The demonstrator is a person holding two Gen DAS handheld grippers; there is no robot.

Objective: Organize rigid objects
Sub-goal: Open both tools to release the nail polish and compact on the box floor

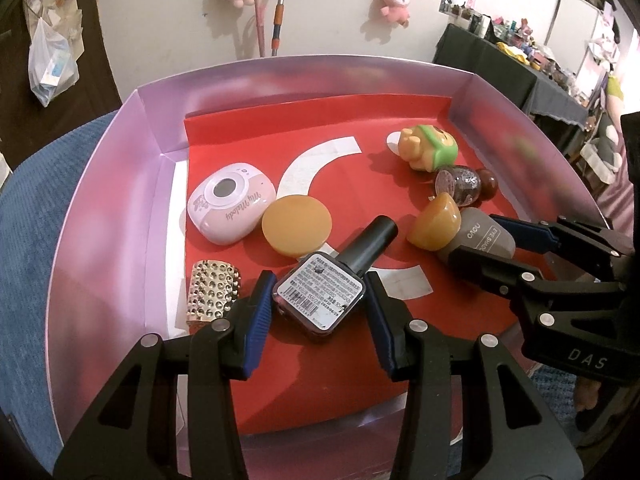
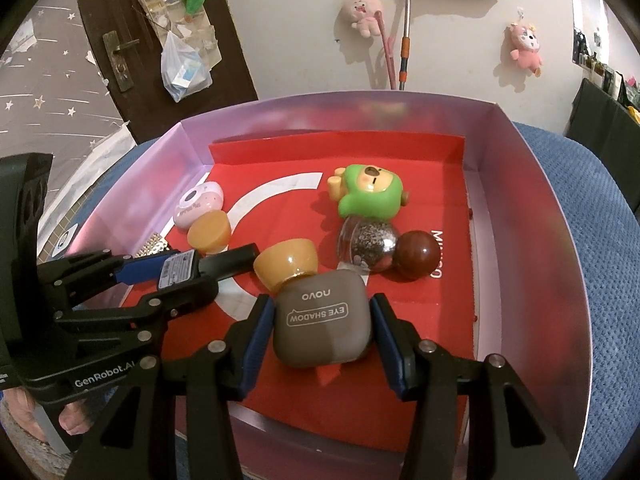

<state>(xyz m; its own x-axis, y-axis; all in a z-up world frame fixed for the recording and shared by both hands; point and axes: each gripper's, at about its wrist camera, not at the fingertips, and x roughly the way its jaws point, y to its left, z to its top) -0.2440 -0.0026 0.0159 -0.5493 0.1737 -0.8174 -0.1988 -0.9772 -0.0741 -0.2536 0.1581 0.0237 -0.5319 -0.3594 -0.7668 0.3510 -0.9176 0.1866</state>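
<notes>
A dark nail polish bottle (image 1: 320,294) with a white barcode label lies in the lilac box (image 1: 120,184). My left gripper (image 1: 320,286) is shut on it, a blue pad against each side of its square base. A grey eye shadow case (image 2: 322,322) marked "novo" sits between the fingers of my right gripper (image 2: 322,308), which is shut on it. In the left wrist view the right gripper (image 1: 496,244) reaches in from the right onto that case (image 1: 476,236). The right wrist view shows the left gripper (image 2: 168,276) holding the bottle (image 2: 180,270) at the left.
On the box's red lining (image 1: 320,380) lie a pink My Melody case (image 1: 230,208), an orange disc (image 1: 297,225), a gold studded piece (image 1: 214,294), an orange dome (image 1: 434,227), a glitter globe (image 1: 460,186), a brown ball (image 1: 489,185) and a green bear figure (image 1: 430,148). A blue cloth (image 1: 28,240) surrounds the box.
</notes>
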